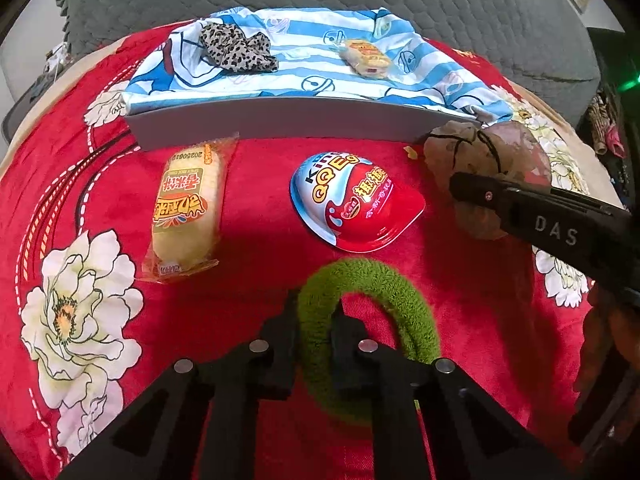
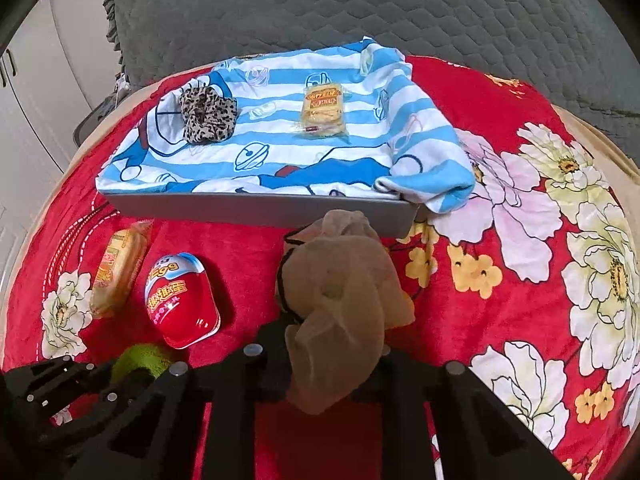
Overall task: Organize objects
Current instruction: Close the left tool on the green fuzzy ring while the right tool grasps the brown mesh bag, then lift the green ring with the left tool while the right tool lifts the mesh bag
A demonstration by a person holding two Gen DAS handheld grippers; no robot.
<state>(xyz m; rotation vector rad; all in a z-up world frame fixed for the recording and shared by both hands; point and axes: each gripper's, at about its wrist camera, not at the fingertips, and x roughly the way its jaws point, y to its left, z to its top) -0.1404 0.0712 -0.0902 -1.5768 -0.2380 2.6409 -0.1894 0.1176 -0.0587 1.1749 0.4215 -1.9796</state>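
Note:
My left gripper is shut on the left band of a fuzzy green scrunchie lying on the red floral blanket. My right gripper is shut on a sheer beige scrunchie with black cord, just in front of the grey tray. The tray is lined with a blue striped cartoon cloth and holds a leopard scrunchie and a small wrapped snack. A wrapped cake and a red and white chocolate egg lie on the blanket between the tray and my left gripper.
The red floral blanket covers the surface, with open room to the right of the tray. A grey quilted cushion rises behind it. White cabinet doors stand at the far left.

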